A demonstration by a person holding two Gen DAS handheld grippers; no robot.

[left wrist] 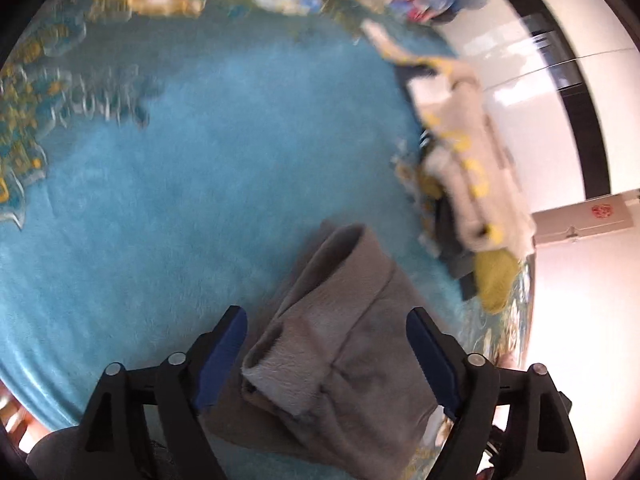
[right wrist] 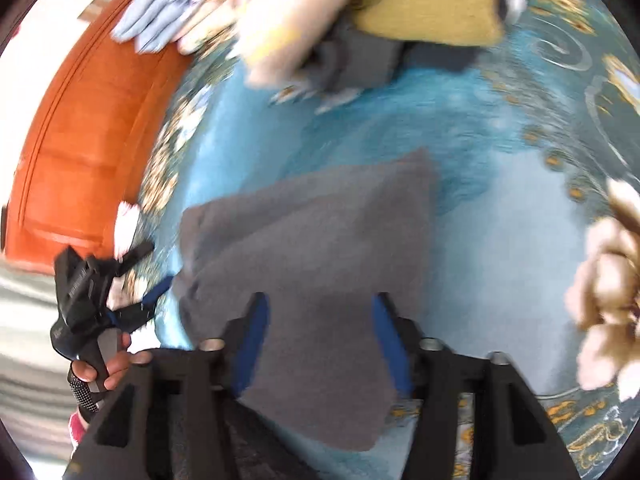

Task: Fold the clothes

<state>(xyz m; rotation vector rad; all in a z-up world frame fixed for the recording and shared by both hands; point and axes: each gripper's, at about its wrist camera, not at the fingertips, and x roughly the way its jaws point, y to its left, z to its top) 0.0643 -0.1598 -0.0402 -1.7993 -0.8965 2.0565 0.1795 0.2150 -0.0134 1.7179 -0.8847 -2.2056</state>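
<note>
A folded grey garment (left wrist: 320, 360) lies on the blue carpet (left wrist: 192, 184), rolled at its left edge. My left gripper (left wrist: 326, 314) hangs over it with its jaws wide apart; the cloth sits between the blue pads (left wrist: 224, 352) without touching them. In the right wrist view the same grey garment (right wrist: 312, 232) lies flat. My right gripper (right wrist: 320, 300) stands open just above its near part, pads clear of the cloth. The left gripper (right wrist: 148, 268) also shows there at the garment's left edge, held by a hand (right wrist: 116, 364).
A loose pile of beige, yellow and dark clothes (left wrist: 468, 184) lies to the right at the carpet's edge, with a folded yellow piece (right wrist: 432, 4). A light blue garment (right wrist: 160, 12) rests by an orange wooden panel (right wrist: 88, 140). White floor (left wrist: 540, 80) and a pale box (left wrist: 580, 220) border the carpet.
</note>
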